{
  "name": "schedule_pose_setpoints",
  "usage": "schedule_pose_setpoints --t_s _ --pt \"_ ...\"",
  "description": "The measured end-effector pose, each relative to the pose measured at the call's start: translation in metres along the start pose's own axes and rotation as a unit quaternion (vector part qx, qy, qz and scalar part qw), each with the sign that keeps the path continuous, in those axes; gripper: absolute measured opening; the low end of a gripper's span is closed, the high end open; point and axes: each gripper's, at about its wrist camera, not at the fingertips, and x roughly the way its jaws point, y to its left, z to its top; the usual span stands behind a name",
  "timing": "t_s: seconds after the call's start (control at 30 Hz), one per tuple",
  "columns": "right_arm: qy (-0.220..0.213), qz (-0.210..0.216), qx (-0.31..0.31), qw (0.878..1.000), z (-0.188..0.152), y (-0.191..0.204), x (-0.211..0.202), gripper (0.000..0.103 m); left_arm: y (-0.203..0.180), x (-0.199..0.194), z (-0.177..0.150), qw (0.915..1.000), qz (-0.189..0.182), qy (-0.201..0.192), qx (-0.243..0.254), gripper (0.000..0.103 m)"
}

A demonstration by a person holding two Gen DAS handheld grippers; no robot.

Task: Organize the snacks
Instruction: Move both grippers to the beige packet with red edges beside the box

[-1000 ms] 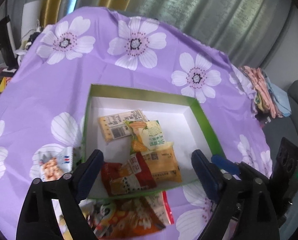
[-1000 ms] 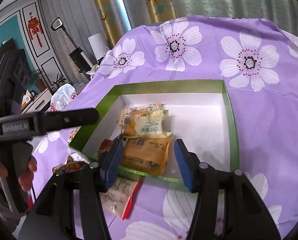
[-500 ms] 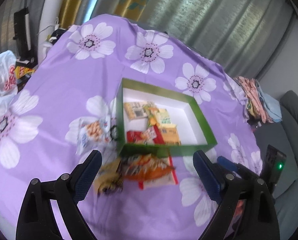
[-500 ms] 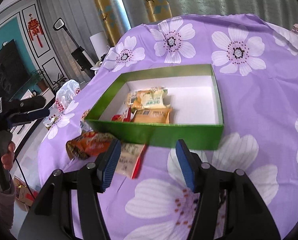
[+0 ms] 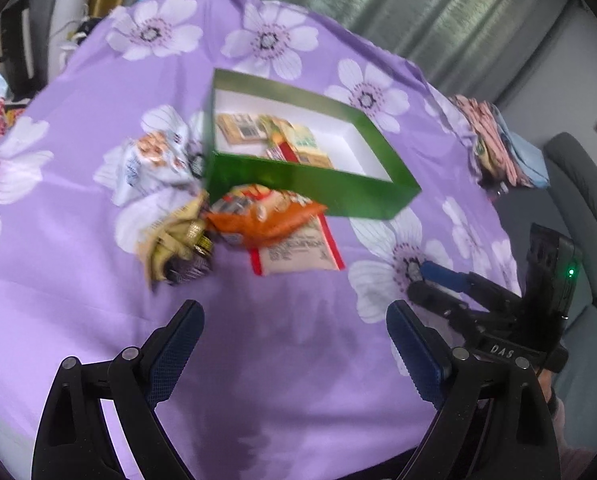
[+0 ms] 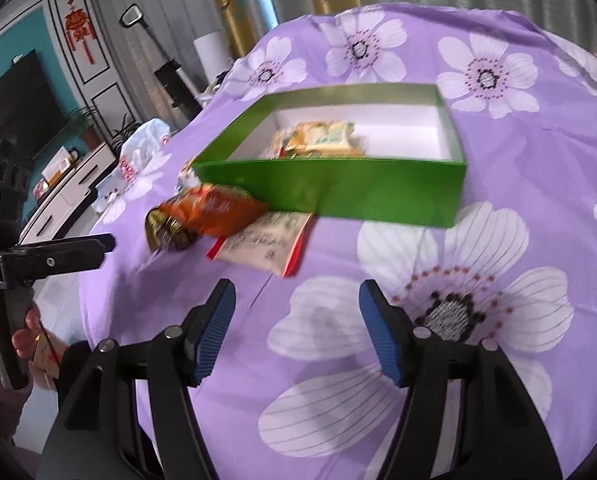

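A green box (image 5: 310, 186) (image 6: 338, 192) with a white inside stands on the purple flowered cloth and holds several snack packets (image 5: 274, 140) (image 6: 318, 140). In front of it lie an orange bag (image 5: 262, 216) (image 6: 210, 212), a red-edged white packet (image 5: 298, 252) (image 6: 266, 244), a dark and gold packet (image 5: 178, 248) and a white and blue bag (image 5: 158, 156). My left gripper (image 5: 294, 344) is open and empty, well short of the packets. My right gripper (image 6: 296, 328) is open and empty, near the table's front.
A folded pile of cloth (image 5: 494, 144) lies at the table's right edge beside a grey sofa (image 5: 578, 200). A plastic bag (image 6: 142, 152) and a TV cabinet (image 6: 66, 184) stand left of the table. The left gripper also shows in the right wrist view (image 6: 58, 256).
Both grippers have pulled back and away from the box toward the table's front edge. Both stay open and empty. The loose packets in front of the box have come into full view.
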Motion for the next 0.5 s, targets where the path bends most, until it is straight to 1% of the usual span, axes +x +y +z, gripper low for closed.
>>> schedule_pose_setpoints --t_s 0.2,0.33,0.4,0.5 --pt "0.016 0.014 -0.003 1.0 -0.006 0.004 0.014 0.065 -0.011 0.024 0.003 0.9999 -0.011 0.004 0.006 0.092" --pt "0.026 0.023 -0.009 0.999 -0.006 0.006 0.025 0.065 -0.017 0.045 0.006 0.9997 -0.009 0.015 0.016 0.092" --pt "0.033 0.024 -0.014 0.999 -0.005 0.006 0.032 0.065 -0.018 0.058 0.007 0.9995 -0.001 0.023 0.021 0.092" --pt "0.043 0.024 -0.025 0.998 -0.002 0.007 0.042 0.065 -0.016 0.073 0.011 0.9995 0.01 0.025 0.019 0.092"
